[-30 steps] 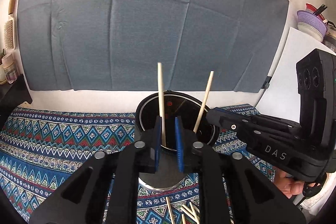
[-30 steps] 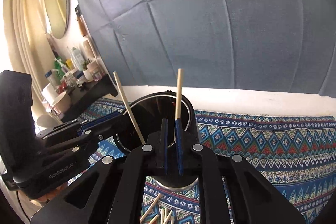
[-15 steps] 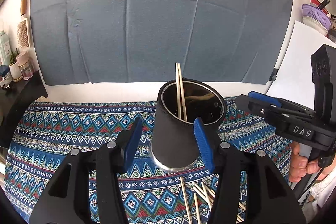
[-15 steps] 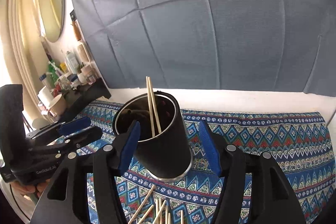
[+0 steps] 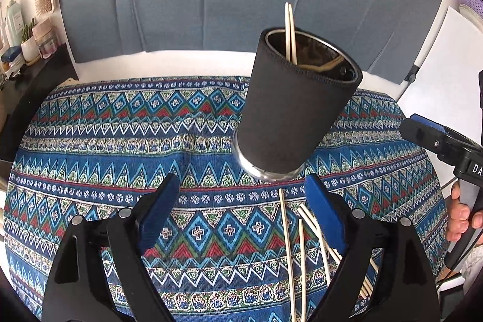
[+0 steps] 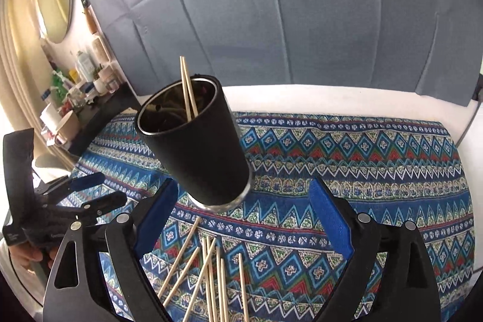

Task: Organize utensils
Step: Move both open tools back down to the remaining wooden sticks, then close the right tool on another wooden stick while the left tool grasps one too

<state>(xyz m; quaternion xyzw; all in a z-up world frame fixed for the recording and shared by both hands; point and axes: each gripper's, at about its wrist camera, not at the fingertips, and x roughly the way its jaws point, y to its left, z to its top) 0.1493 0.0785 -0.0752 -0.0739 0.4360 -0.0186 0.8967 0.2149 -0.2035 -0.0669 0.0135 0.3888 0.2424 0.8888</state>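
In the left wrist view, the left gripper point(image 5: 241, 213), jaws just opened wide and empty, is hovering low centre; two chopsticks point(image 5: 289, 32) are standing in the black cup point(image 5: 289, 116), upper right of centre. Loose sticks point(image 6: 208, 270) are lying at bottom centre beneath the empty, just-opened right gripper point(image 6: 244, 219), awaiting collection.

Your loose chopsticks point(image 6: 208, 276) run off bottom edge, some tucked under right claw point(image 5: 428, 141) arm; cup point(image 5: 289, 110) depths dark, shelf bottles point(image 6: 81, 71) too small to read.
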